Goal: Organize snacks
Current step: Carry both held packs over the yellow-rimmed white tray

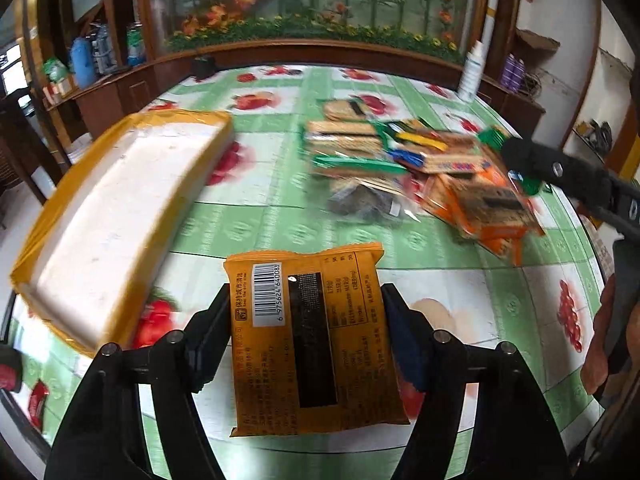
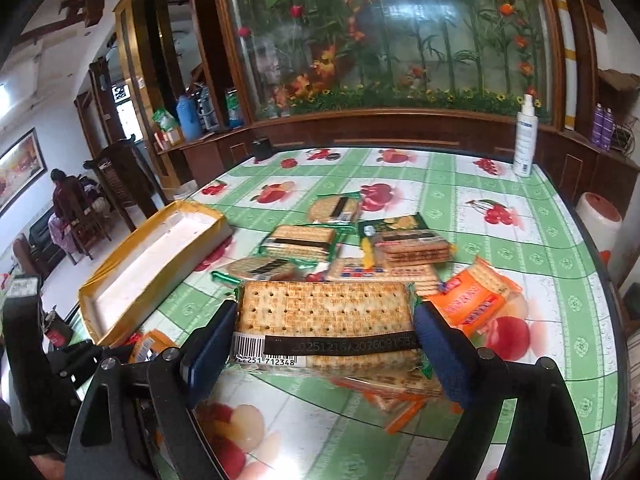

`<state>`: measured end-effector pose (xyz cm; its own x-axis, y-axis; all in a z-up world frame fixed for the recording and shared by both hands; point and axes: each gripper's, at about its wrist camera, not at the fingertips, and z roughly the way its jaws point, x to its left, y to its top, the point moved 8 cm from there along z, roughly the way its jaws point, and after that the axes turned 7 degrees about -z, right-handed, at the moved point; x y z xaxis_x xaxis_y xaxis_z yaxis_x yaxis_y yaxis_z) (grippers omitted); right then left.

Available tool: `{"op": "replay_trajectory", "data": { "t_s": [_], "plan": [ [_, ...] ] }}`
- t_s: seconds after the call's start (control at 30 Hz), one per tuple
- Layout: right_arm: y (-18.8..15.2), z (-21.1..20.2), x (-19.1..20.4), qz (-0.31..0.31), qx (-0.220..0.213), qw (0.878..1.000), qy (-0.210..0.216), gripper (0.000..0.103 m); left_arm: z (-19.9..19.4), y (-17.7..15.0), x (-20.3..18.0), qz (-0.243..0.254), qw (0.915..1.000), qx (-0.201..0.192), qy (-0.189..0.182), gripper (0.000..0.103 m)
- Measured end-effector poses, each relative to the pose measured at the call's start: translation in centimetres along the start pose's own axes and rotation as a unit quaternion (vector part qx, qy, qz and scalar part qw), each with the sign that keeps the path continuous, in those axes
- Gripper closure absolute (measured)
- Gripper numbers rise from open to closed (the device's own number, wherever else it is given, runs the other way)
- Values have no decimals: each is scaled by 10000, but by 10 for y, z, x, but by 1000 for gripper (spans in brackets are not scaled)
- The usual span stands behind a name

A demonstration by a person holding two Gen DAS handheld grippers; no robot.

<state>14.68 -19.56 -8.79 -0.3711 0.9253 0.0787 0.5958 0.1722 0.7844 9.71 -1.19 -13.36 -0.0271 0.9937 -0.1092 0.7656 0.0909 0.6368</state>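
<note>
My left gripper point(image 1: 306, 300) is shut on an orange snack packet point(image 1: 308, 340), barcode side up, lifted above the tablecloth. My right gripper point(image 2: 324, 316) is shut on a clear green-edged cracker pack point(image 2: 326, 322), pads pressing both short ends, held over the pile. The pile of cracker packs point(image 2: 352, 248) lies mid-table; in the left wrist view the same pile point(image 1: 404, 168) sits to the upper right. A long white tray with a yellow rim point(image 1: 116, 216) stands at the left, seen also as the tray point(image 2: 160, 256) in the right wrist view, with nothing inside.
A white spray bottle point(image 2: 525, 136) stands at the table's far right corner and a small black object point(image 2: 262, 148) at the far edge. Orange packs point(image 2: 476, 296) lie right of my right gripper. A wooden cabinet point(image 2: 400, 124) bounds the far side. A person point(image 2: 66, 200) sits far left.
</note>
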Motion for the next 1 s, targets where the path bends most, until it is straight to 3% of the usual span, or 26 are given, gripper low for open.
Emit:
{"op": "replay_trajectory", "data": {
  "t_s": [0.4, 0.7, 1.0],
  "plan": [
    [20, 17, 68, -512, -64, 9978, 410, 14, -18, 26, 104, -829, 9945, -331, 552, 33],
    [46, 47, 152, -844, 16, 9891, 1204, 14, -21, 36, 171, -1377, 9861, -382, 845, 32],
    [68, 98, 226, -917, 140, 9787, 1833, 14, -8, 42, 209, -1610, 9808, -328, 1048, 32]
  ]
}}
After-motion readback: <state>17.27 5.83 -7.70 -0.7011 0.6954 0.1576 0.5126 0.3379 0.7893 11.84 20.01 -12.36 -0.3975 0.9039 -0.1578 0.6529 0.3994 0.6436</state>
